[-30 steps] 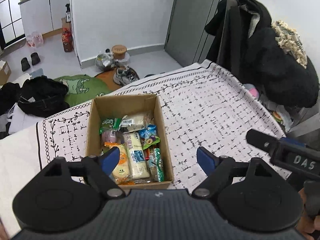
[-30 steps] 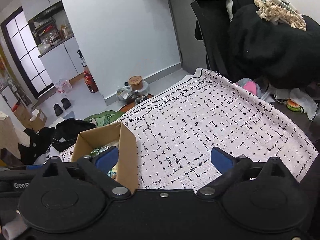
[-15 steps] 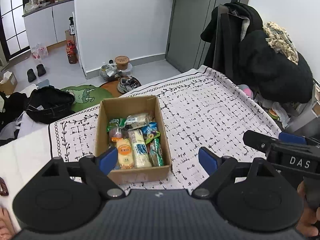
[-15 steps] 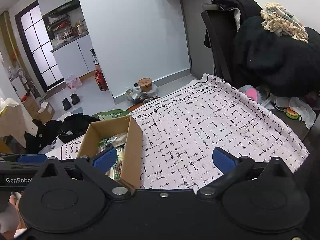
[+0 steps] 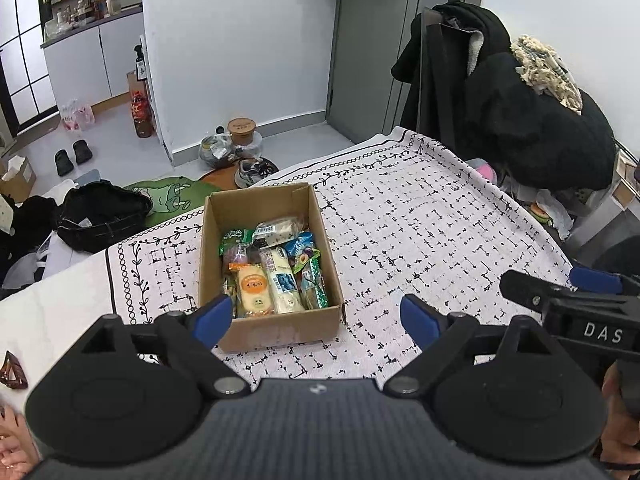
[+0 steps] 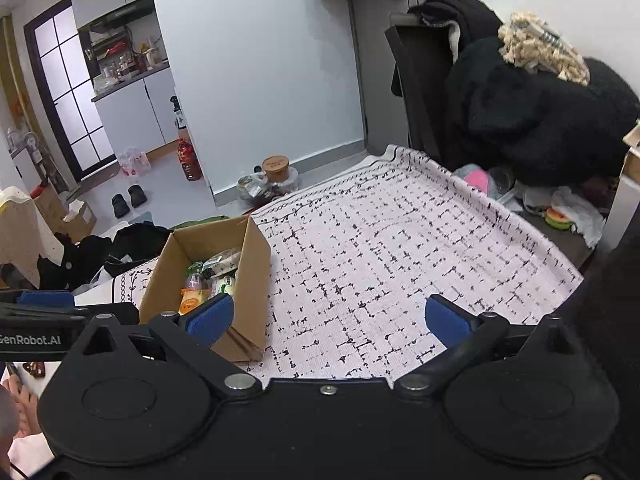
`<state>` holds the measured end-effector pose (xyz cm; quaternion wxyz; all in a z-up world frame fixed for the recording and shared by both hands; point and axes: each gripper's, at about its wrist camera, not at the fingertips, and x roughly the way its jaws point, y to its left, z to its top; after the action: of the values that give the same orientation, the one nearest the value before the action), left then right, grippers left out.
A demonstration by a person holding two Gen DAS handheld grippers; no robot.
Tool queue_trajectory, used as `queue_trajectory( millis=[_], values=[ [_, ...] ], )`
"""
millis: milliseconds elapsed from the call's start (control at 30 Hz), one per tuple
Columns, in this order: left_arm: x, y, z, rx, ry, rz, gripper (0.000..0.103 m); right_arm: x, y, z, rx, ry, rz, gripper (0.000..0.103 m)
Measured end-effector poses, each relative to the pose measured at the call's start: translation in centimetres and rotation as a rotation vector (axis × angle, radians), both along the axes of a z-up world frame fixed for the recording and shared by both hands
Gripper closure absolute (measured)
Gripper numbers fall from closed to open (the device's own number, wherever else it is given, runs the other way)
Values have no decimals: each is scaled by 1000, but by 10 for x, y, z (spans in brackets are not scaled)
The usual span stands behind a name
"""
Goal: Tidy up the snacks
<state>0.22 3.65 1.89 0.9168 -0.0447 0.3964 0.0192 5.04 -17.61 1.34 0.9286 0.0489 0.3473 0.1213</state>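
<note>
An open cardboard box (image 5: 262, 200) (image 6: 250, 276) stands on the patterned tablecloth (image 5: 420, 224) and holds several wrapped snacks (image 5: 276, 276) (image 6: 208, 276). My left gripper (image 5: 316, 322) hangs above the cloth just in front of the box. Its jaws are opening, with nothing between them. My right gripper (image 6: 328, 318) is open and empty over the cloth, to the right of the box. The right gripper (image 5: 580, 312) also shows at the right edge of the left wrist view.
A chair heaped with black coats (image 5: 520, 120) (image 6: 532, 112) stands beyond the table's far right corner. Clothes, shoes and jars (image 5: 236, 144) lie on the floor past the far edge. A small brown object (image 5: 12, 372) lies at the near left.
Both grippers have drawn back and risen a little, so the box now lies farther ahead and fully in view. The left jaws stand slightly wider.
</note>
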Motion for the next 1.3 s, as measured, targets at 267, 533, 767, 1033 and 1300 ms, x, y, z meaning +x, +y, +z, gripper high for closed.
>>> queue_trajectory(
  millis=[267,533,767,1033,1300],
  values=[
    [-8,-1,-2,1,-5,-4,6,-5,-3,1,6,-10,-20,0],
    [-9,2,-4,-18,-9,8,0,-5,-4,0,-9,-13,-38,0],
    [-9,-1,-6,-12,-9,-16,0,-7,-3,-1,-5,-11,-29,0],
    [-9,-1,-7,-7,-2,-16,0,-6,-3,-2,-9,-7,-30,0],
    [-8,0,-8,-14,3,-9,0,-5,-3,-2,-8,-6,-33,0]
  ],
)
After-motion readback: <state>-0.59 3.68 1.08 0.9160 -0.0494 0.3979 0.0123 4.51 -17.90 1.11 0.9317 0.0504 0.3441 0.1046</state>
